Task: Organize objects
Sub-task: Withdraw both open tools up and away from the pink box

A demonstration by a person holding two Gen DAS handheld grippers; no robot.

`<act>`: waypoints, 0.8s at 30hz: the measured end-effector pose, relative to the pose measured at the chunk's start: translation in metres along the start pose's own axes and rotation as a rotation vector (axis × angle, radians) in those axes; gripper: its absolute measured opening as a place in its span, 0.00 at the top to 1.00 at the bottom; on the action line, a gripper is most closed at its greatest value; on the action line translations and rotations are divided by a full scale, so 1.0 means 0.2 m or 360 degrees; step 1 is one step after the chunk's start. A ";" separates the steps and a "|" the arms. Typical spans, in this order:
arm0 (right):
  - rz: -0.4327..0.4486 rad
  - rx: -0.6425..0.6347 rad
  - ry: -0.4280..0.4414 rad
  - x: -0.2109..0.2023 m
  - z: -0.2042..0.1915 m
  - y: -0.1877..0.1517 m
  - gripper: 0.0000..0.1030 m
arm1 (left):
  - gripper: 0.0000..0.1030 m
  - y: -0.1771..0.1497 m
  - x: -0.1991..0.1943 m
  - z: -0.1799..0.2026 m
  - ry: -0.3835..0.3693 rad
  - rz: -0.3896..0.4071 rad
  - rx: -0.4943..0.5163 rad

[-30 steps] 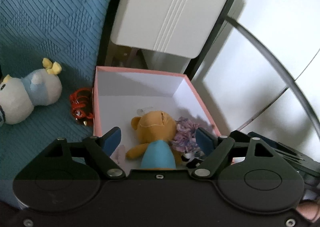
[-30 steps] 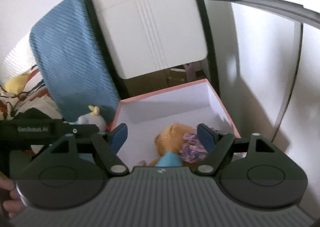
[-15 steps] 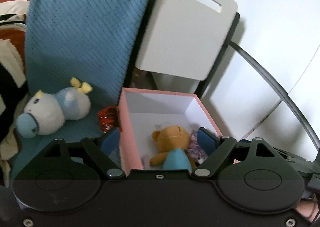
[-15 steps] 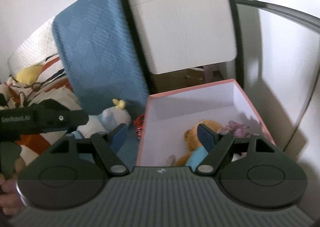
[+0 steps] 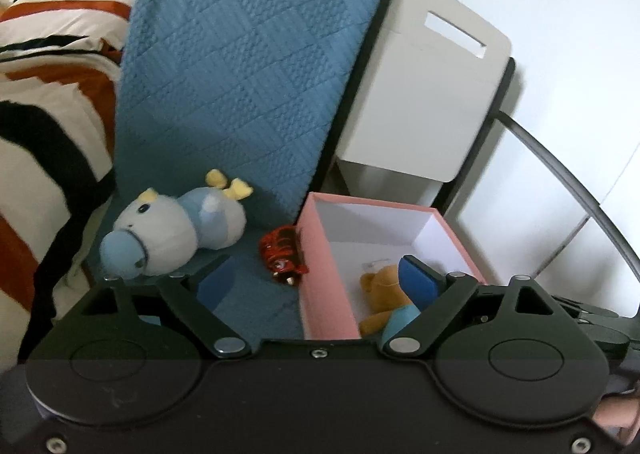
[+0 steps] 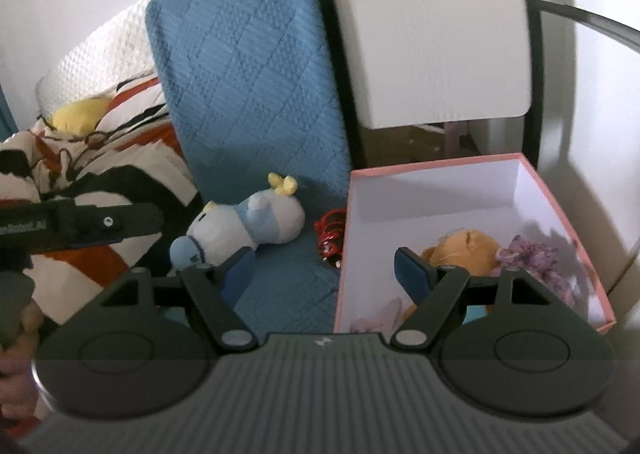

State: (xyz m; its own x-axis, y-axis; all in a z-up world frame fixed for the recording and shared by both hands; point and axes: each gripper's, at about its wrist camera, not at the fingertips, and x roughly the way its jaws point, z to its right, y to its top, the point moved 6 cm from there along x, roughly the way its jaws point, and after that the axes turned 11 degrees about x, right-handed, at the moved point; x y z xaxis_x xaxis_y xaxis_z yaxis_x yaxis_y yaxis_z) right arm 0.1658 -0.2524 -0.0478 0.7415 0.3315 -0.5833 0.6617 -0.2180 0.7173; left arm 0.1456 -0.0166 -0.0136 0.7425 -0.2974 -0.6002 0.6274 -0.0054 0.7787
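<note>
Both grippers gape empty, left [image 5: 316, 278] just widening; fuzzy plush [image 5: 176, 230] beside possibly cardboard box [image 5: 320, 278].

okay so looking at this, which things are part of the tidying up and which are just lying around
Part of the job:
pink box
bear and purple toy, already in the box
blue-white plush and red toy, outside it, on the blue cushion
left gripper and right gripper, both open and empty

Just lying about:
striped blanket
white chair
</note>
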 end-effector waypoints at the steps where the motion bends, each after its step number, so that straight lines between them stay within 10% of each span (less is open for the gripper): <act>1: -0.0011 -0.0008 0.0010 0.01 -0.02 -0.01 0.24 | 0.14 -0.01 -0.01 -0.02 0.0001 -0.0001 -0.0008; 24: -0.0081 -0.0163 -0.0004 0.21 -0.19 -0.16 0.24 | 0.00 -0.19 0.18 -0.29 0.0105 -0.0050 0.0138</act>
State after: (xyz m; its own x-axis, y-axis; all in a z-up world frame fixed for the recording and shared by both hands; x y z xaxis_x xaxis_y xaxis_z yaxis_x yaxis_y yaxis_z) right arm 0.1713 -0.1958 -0.0805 0.7078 0.3373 -0.6207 0.6837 -0.1061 0.7220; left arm 0.1626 0.0273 -0.0751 0.7385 -0.2323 -0.6330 0.6299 -0.0971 0.7706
